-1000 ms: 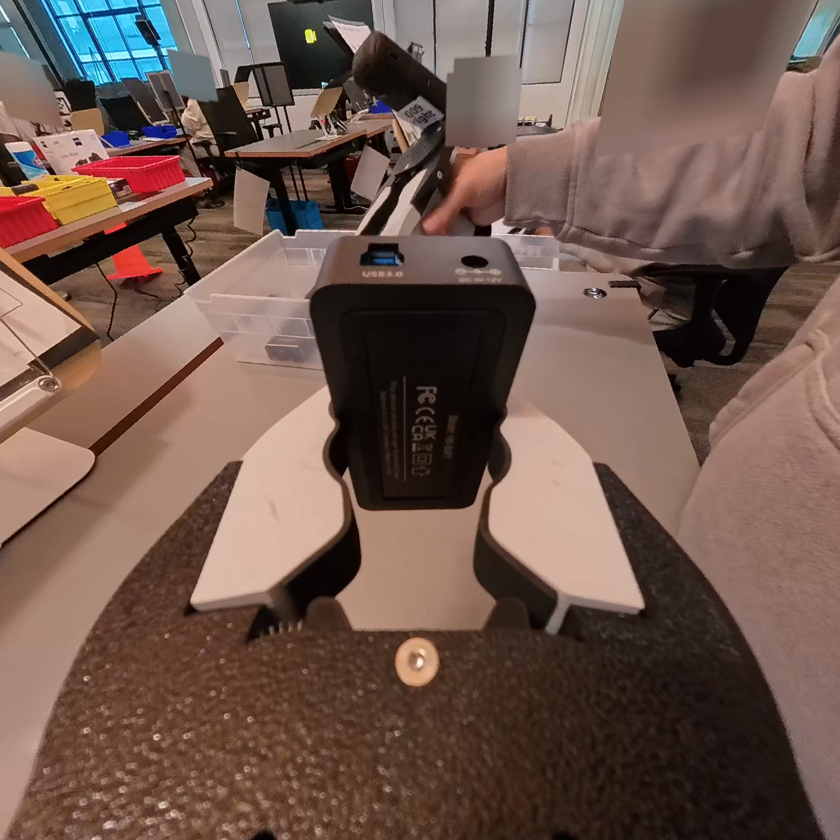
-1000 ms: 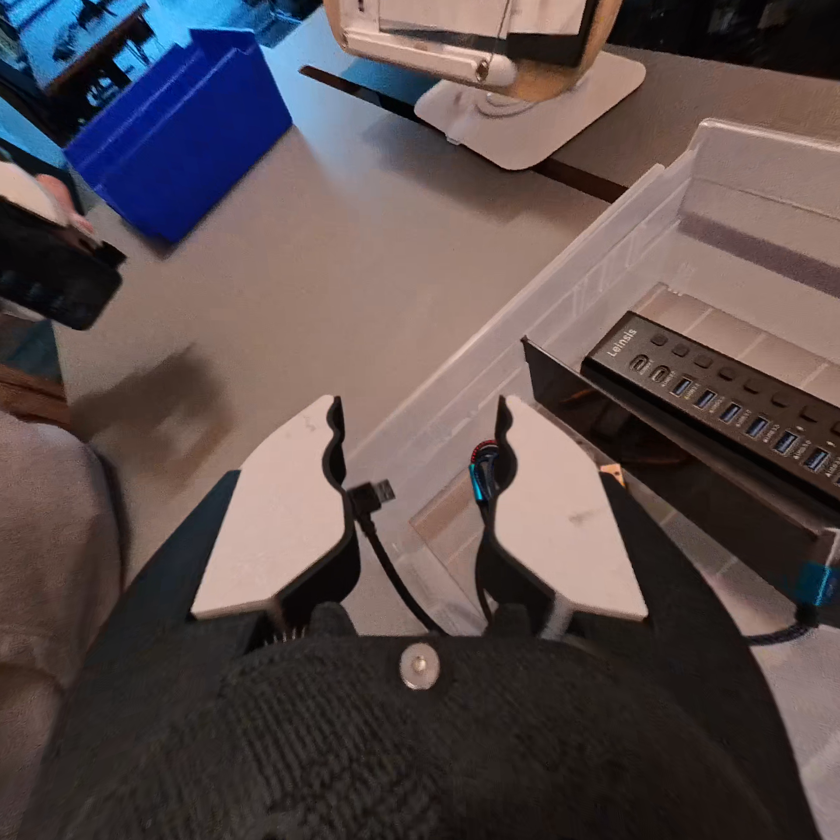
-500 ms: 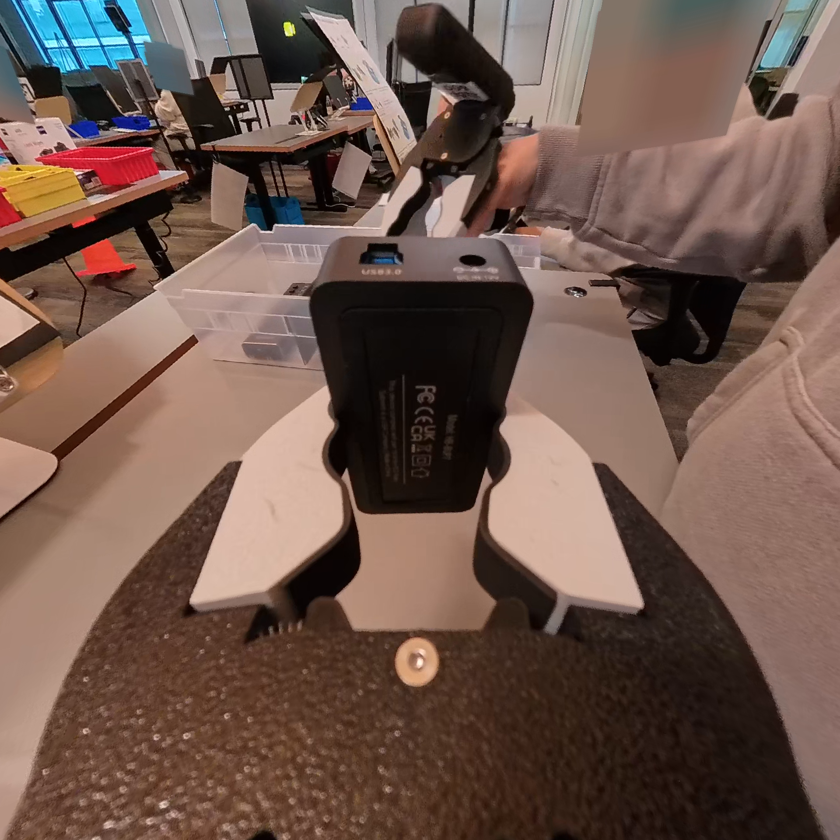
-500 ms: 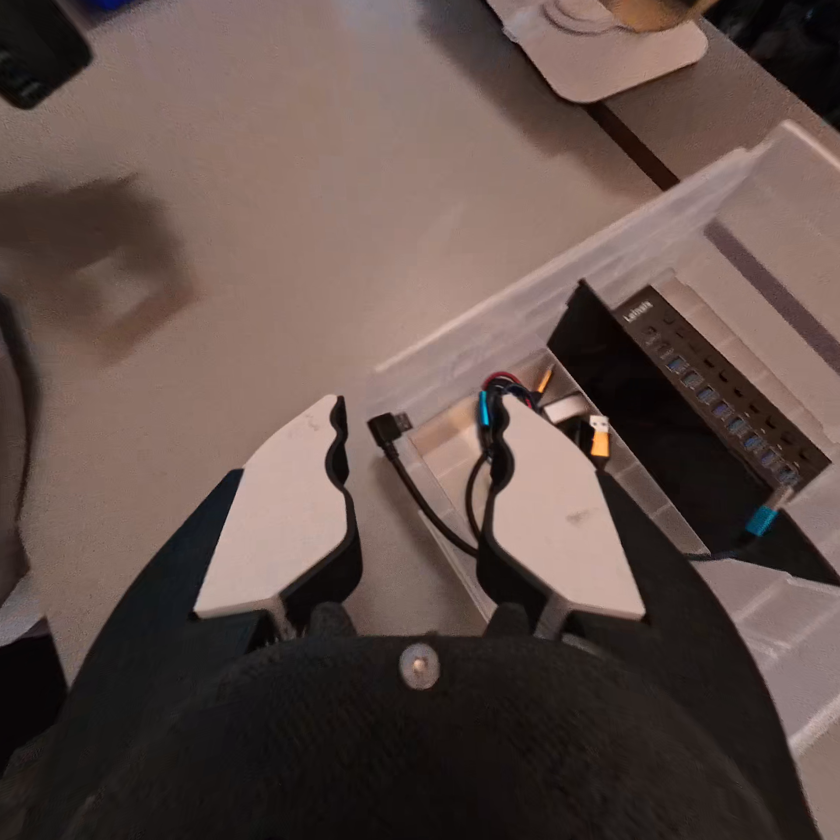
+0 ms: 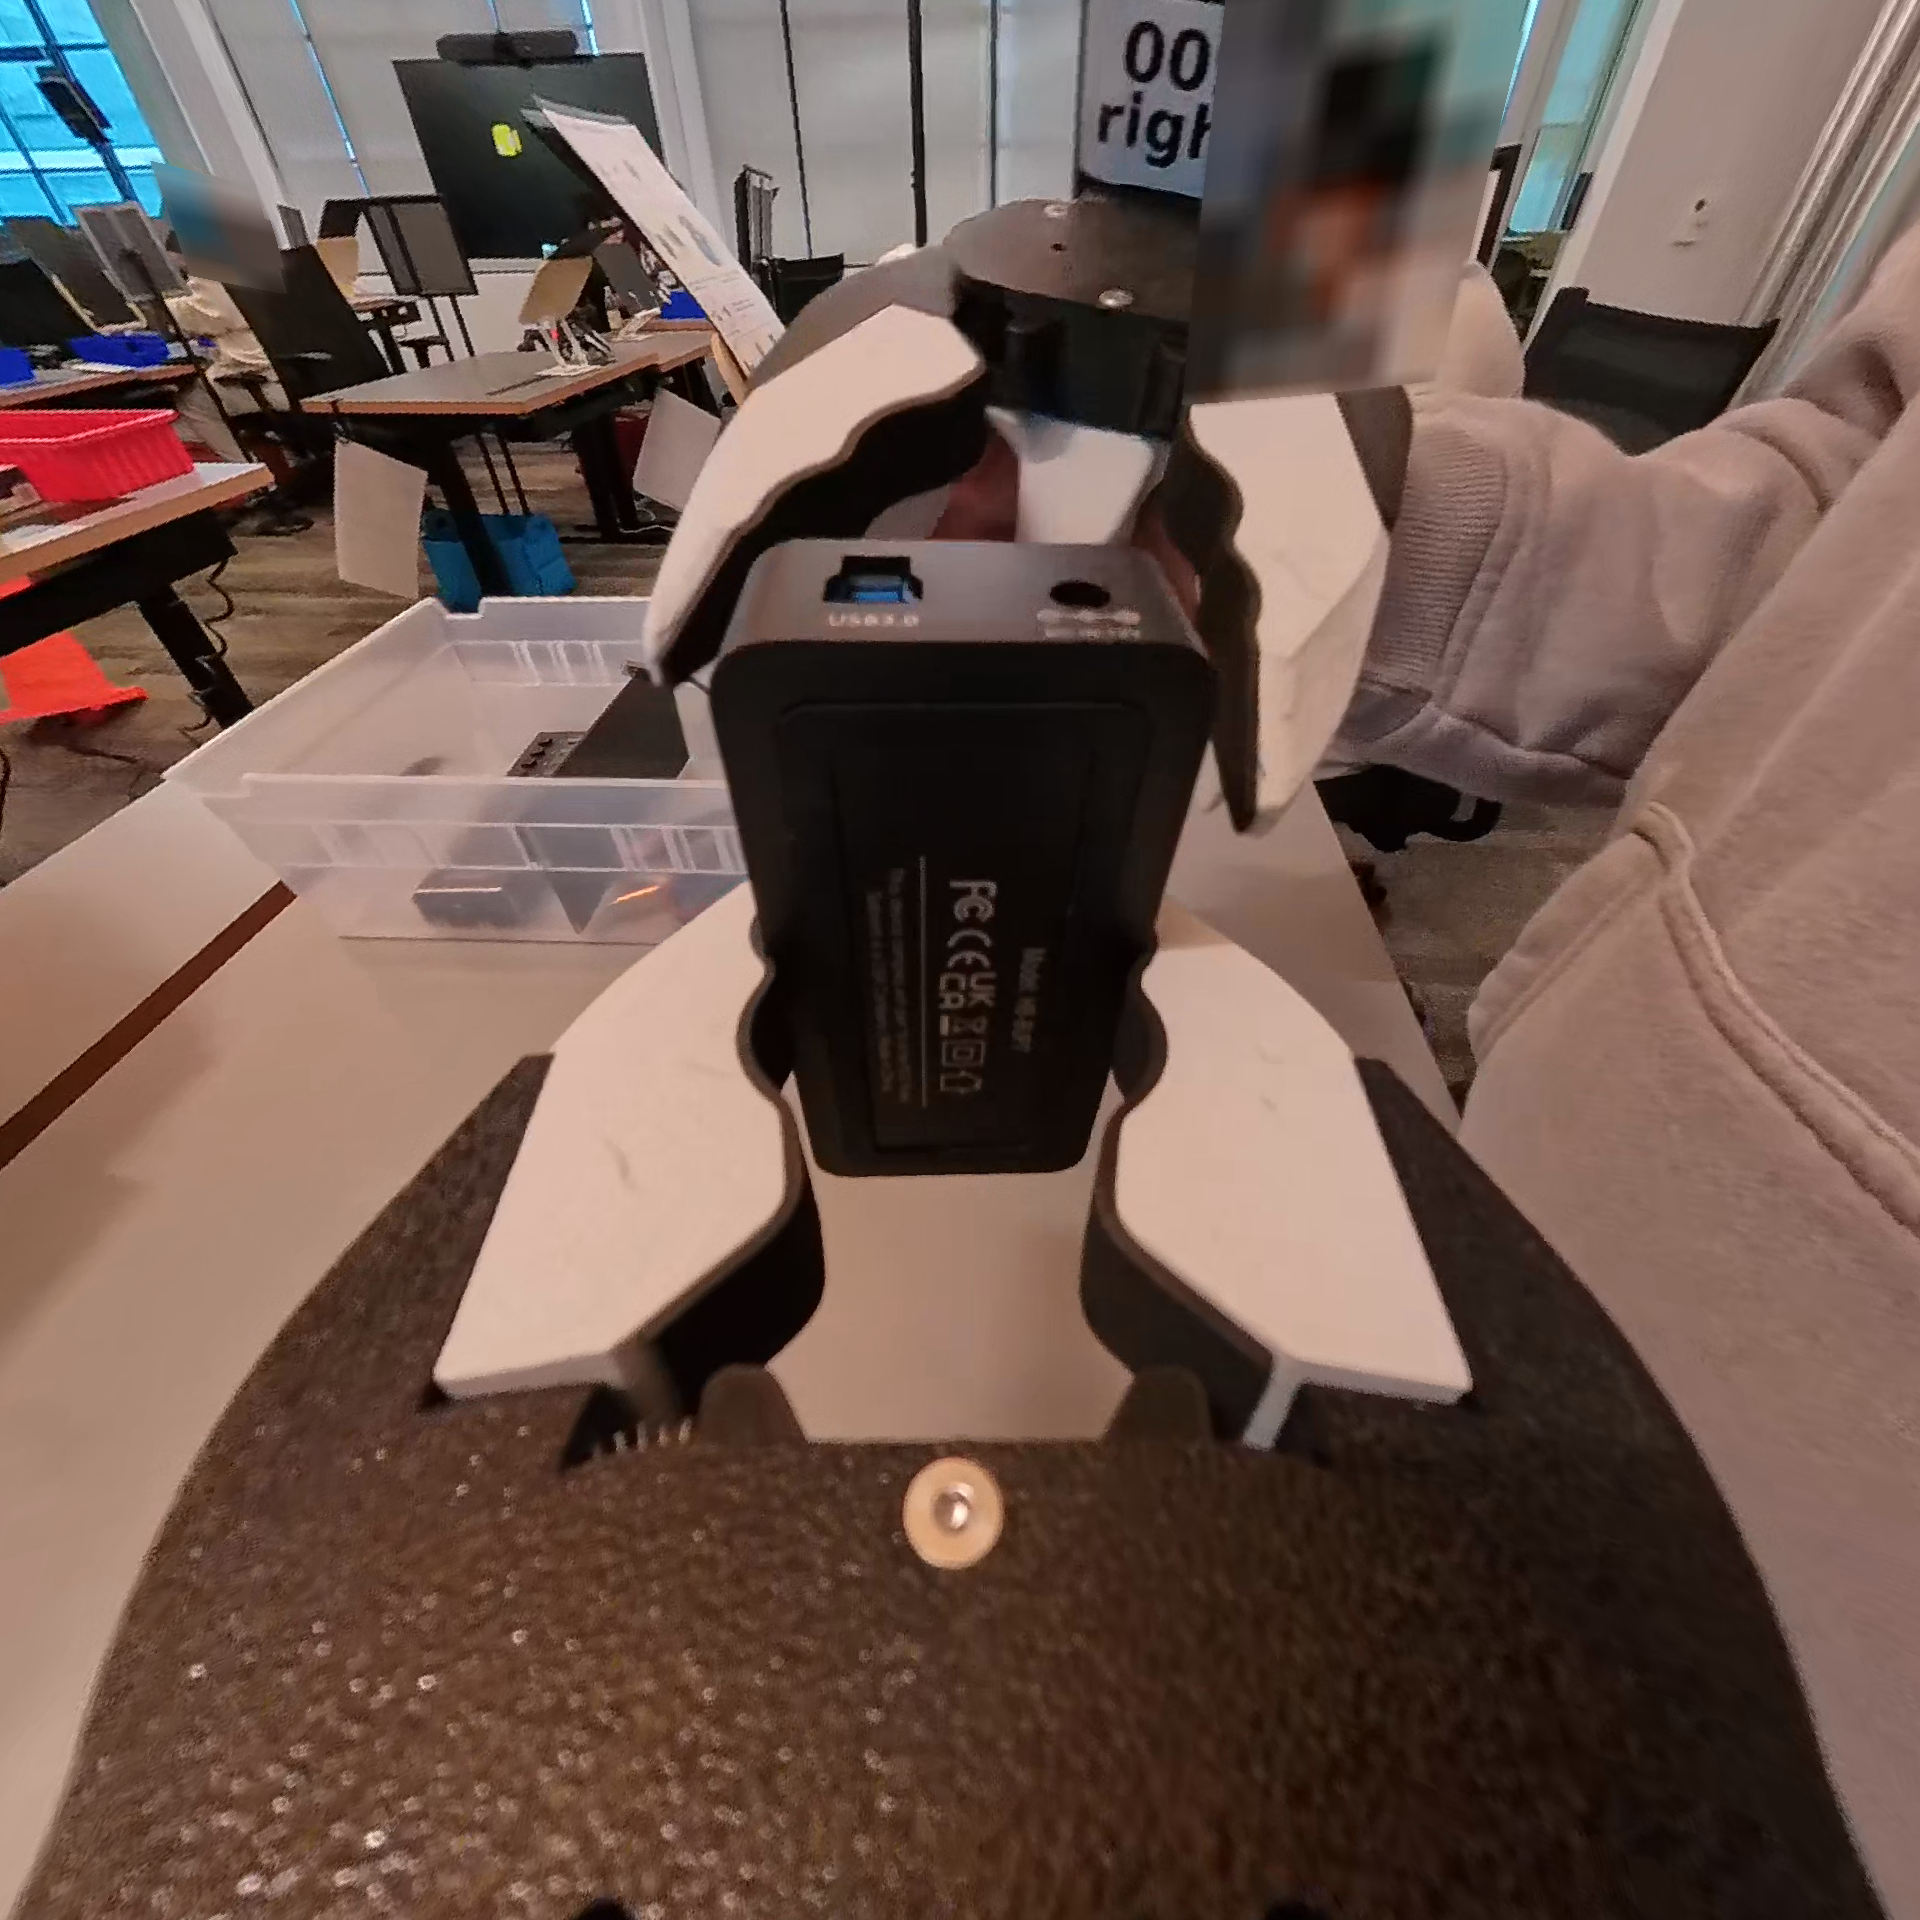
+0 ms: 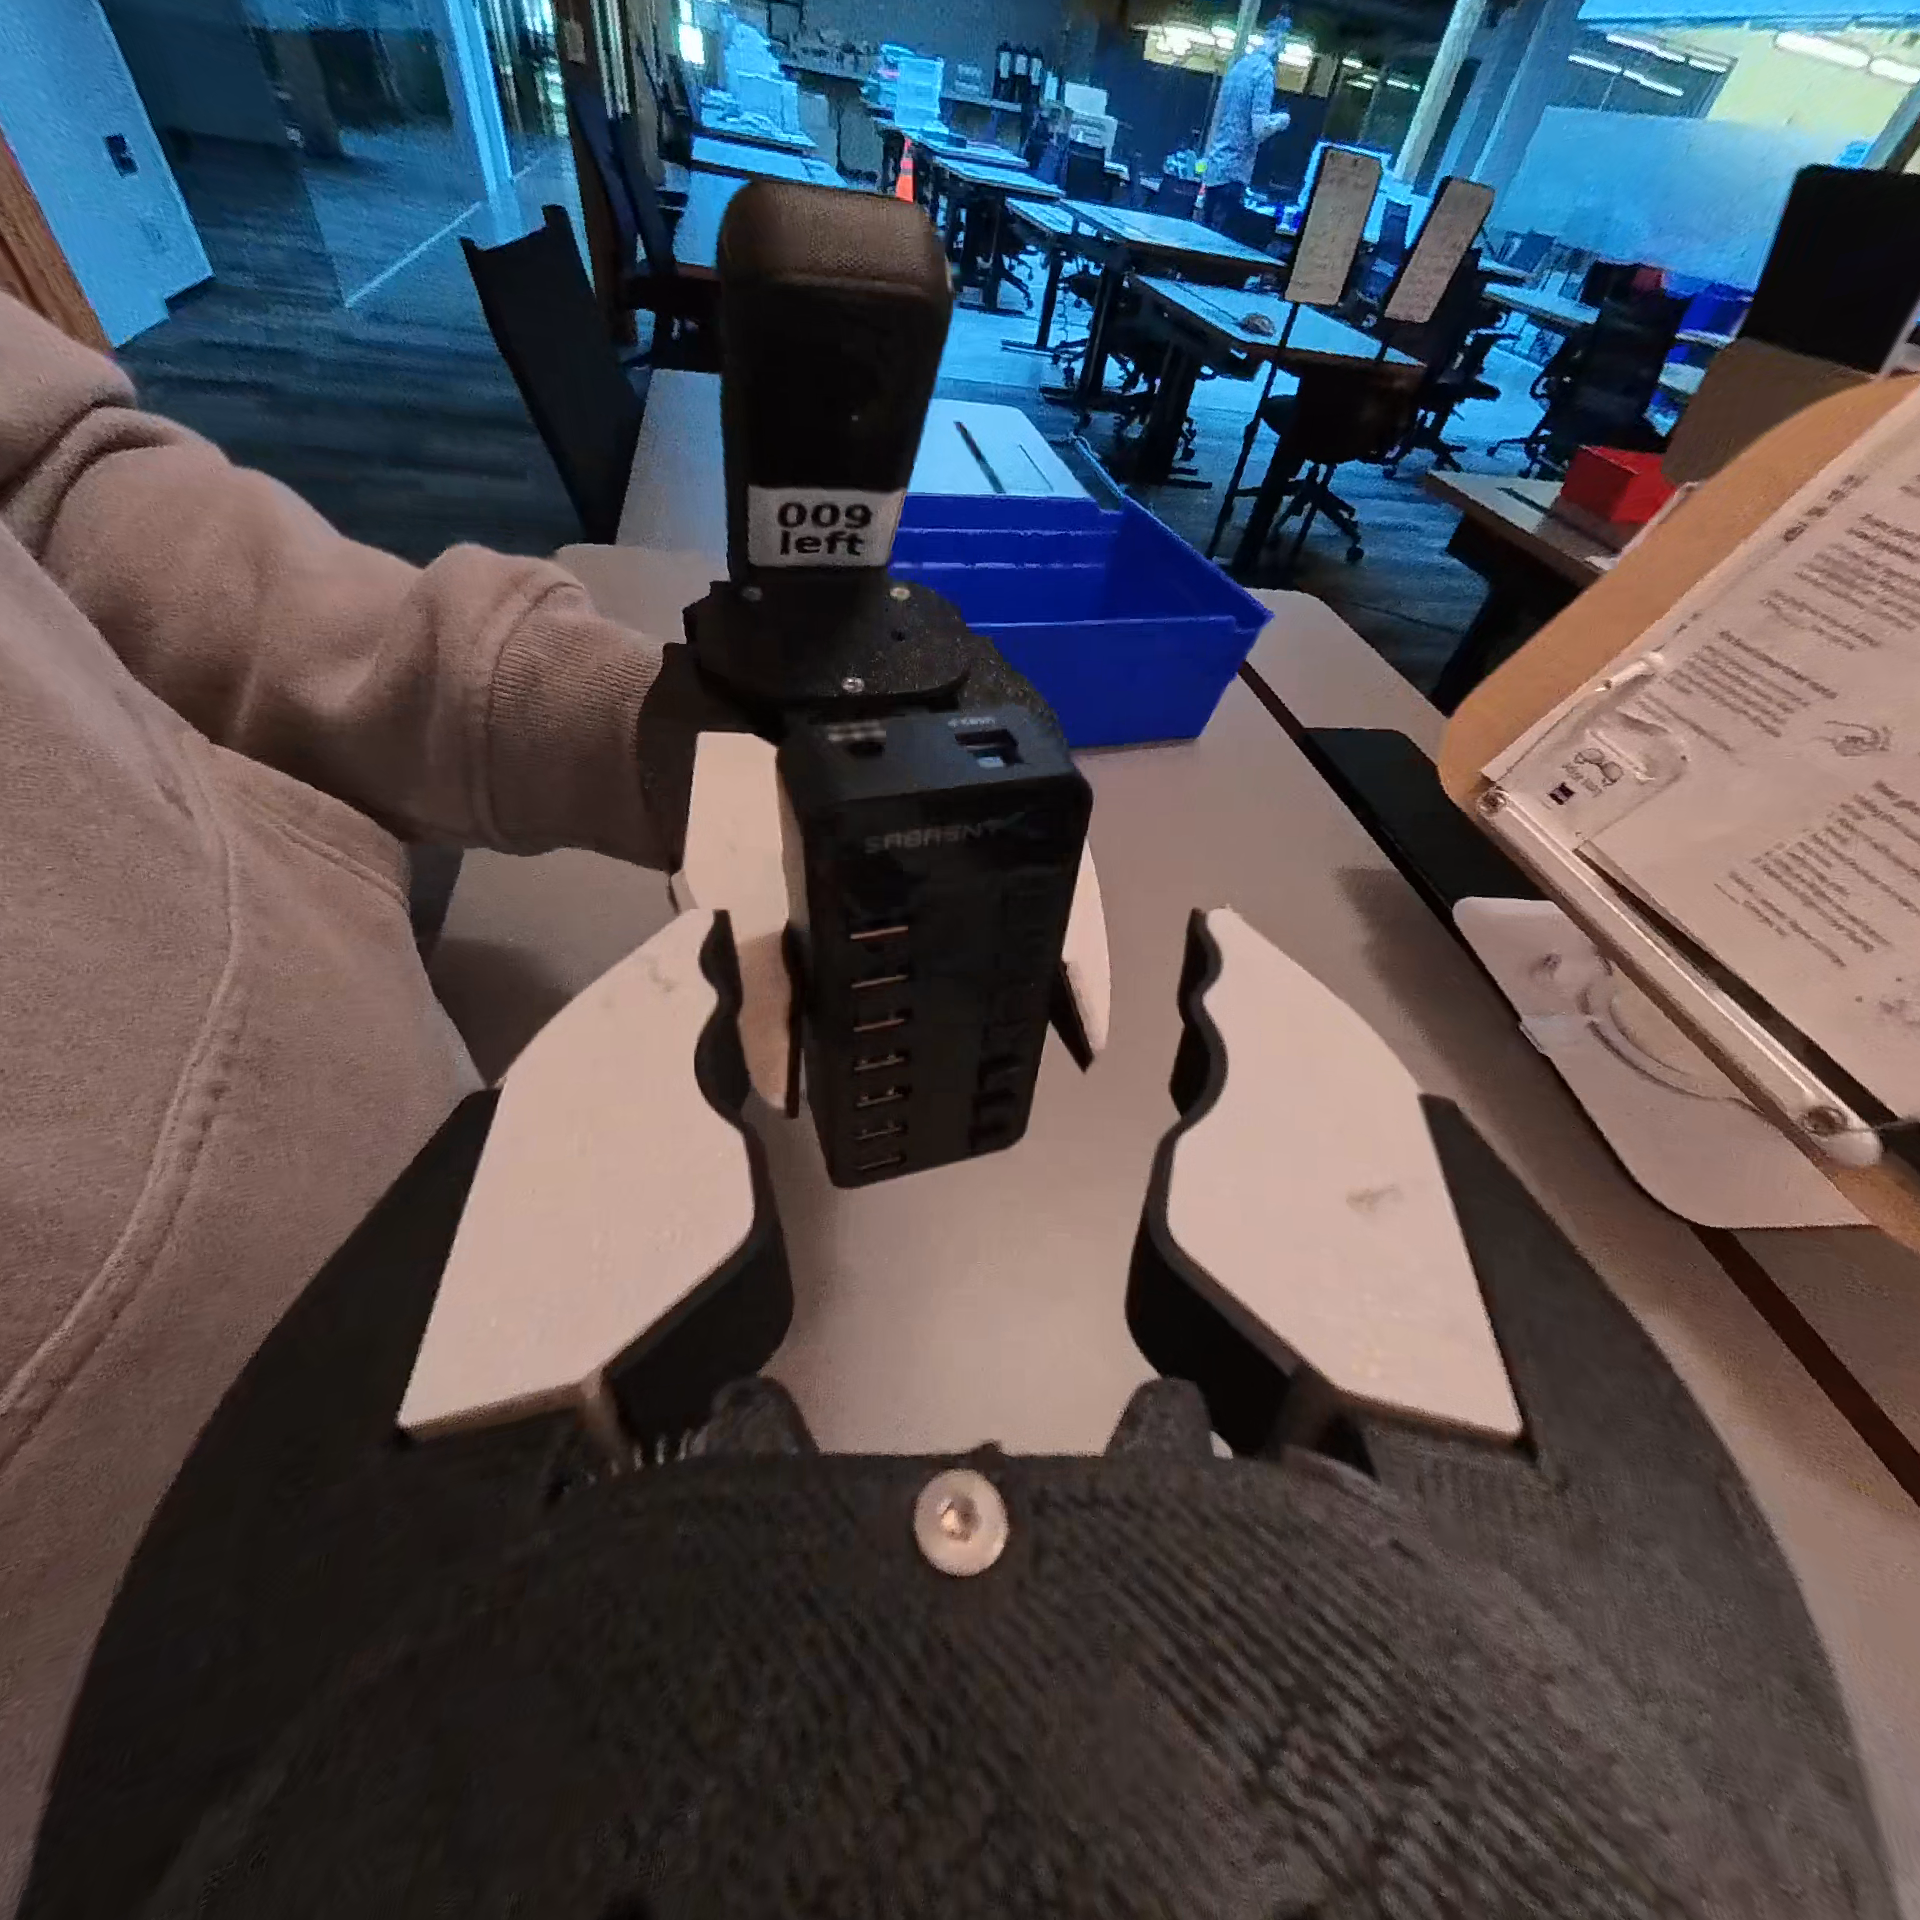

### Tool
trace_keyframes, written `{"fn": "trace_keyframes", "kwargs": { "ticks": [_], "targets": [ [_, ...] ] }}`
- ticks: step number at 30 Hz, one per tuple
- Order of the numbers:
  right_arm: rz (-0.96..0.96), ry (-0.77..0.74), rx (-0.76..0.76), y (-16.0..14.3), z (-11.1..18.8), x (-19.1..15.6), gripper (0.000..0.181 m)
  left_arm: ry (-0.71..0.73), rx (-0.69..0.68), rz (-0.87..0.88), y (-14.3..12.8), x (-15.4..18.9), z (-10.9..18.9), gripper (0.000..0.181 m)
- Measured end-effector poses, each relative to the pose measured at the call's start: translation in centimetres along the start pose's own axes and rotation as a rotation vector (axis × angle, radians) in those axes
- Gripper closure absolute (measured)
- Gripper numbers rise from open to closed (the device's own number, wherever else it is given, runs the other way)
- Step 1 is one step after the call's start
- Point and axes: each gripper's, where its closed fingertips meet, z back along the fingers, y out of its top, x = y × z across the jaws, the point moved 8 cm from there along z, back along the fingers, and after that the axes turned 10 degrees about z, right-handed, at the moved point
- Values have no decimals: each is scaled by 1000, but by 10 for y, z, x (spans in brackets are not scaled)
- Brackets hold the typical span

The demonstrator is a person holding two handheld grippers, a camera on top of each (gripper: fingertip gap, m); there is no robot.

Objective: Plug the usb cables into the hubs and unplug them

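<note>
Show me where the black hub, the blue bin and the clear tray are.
black hub (image 5: 961, 883): left wrist view, its labelled back face.
blue bin (image 6: 1081, 623): right wrist view, its front wall.
clear tray (image 5: 457, 821): left wrist view, its near wall.

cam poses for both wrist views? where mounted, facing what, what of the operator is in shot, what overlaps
Left wrist view: sits on the left tool, looking forward along its fingers at the black hub it clamps, the open right tool facing it, a clear bin behind; beige sleeve at right.
Right wrist view: sits on the right tool, open, facing back at the left tool holding the hub; blue bin behind; sleeve at left.
Shared: the hub, both tools, the grey table.
</note>
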Motion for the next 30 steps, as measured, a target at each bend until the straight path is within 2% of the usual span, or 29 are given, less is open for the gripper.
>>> {"fn": "trace_keyframes", "kwargs": {
  "ticks": [8, 12, 16, 19, 22, 24, 27, 30],
  "targets": [
    [-27, 169, -8, 0, -15, -6, 124, -36, 36, -18, -1, 10, -3, 122],
    [3, 170, -73, 1, -17, -8, 124, -19, 22, -17, -4, 9, -3, 121],
    [33, 84, -136, 5, -7, 2, 123, 63, 80, 51, -1, 1, 0, 120],
    [123, -50, -290, 7, 26, 34, 123, 122, 65, 61, -4, -4, 10, 119],
    [246, -179, -532, 0, 75, 88, 123, 140, 21, 74, -12, -4, 21, 124],
    [307, -212, -714, -7, 105, 126, 123, 145, 22, 92, -16, -2, 26, 127],
    [382, -177, -960, -31, 136, 183, 123, 165, 37, 120, -22, -1, 31, 129],
    [330, -83, -1131, -80, 139, 228, 123, 181, 44, 138, -23, 0, 34, 130]
  ]
}}
